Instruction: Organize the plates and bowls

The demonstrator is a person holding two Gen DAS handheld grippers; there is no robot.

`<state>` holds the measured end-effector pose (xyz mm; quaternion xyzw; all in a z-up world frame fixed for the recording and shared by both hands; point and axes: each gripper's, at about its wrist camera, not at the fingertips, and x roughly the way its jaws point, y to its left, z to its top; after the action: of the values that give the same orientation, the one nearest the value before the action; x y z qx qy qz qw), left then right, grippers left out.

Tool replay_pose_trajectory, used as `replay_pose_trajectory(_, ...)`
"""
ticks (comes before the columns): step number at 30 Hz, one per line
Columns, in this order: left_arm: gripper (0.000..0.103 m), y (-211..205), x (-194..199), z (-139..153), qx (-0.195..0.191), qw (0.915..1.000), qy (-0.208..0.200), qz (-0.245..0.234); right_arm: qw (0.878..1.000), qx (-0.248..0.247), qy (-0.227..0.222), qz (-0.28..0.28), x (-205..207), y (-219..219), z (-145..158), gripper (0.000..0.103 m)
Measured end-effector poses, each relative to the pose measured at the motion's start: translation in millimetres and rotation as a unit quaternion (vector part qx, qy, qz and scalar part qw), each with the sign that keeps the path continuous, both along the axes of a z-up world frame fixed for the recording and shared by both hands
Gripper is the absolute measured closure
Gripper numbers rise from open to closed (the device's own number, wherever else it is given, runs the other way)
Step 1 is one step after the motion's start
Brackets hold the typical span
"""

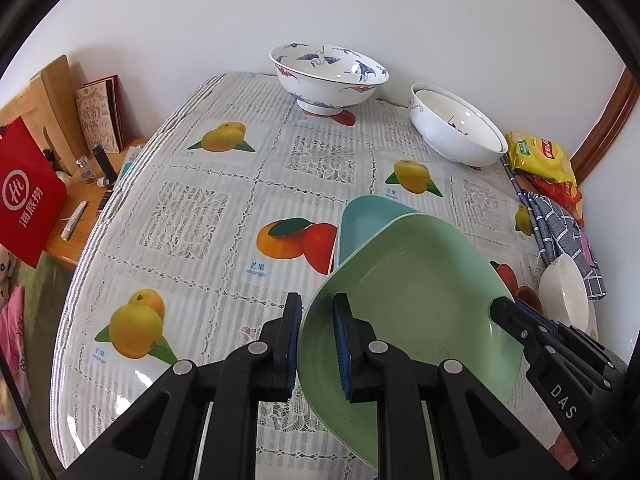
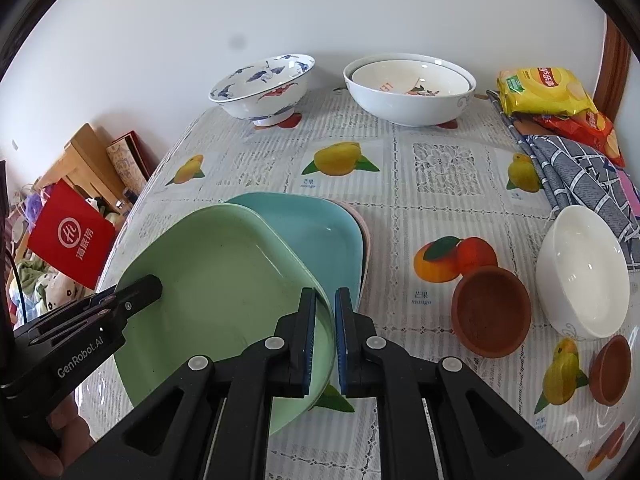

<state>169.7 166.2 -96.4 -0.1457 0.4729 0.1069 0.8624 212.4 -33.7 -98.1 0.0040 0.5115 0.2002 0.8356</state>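
Both grippers hold a light green plate (image 1: 416, 300) by opposite rims, tilted above the table. My left gripper (image 1: 318, 320) is shut on its left rim; my right gripper (image 2: 325, 312) is shut on its right rim (image 2: 224, 280). Each gripper shows in the other's view: the right one (image 1: 516, 320), the left one (image 2: 136, 296). Just beyond the green plate lies a blue plate (image 2: 320, 236), stacked on a pink one whose edge barely shows (image 2: 362, 224). The blue plate also shows in the left wrist view (image 1: 364, 224).
At the back stand a crane-patterned bowl (image 2: 264, 88) and nested white bowls (image 2: 412, 88). At right are a white bowl (image 2: 580, 272), two brown clay bowls (image 2: 492, 312) (image 2: 610, 372), a checked cloth (image 2: 576, 176) and snack bags (image 2: 540, 92). A wooden side table (image 1: 80, 220) with clutter stands left.
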Motion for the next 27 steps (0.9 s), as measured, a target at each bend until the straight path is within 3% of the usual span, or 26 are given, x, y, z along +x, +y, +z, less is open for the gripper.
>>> replay_pose_trajectory(27,0.087,-9.0,47.1,-18.9,-0.001,0.9993,0.028,0.025,0.997,-0.004,-0.019,0.075,75.3,13.6,-19.8,0.09)
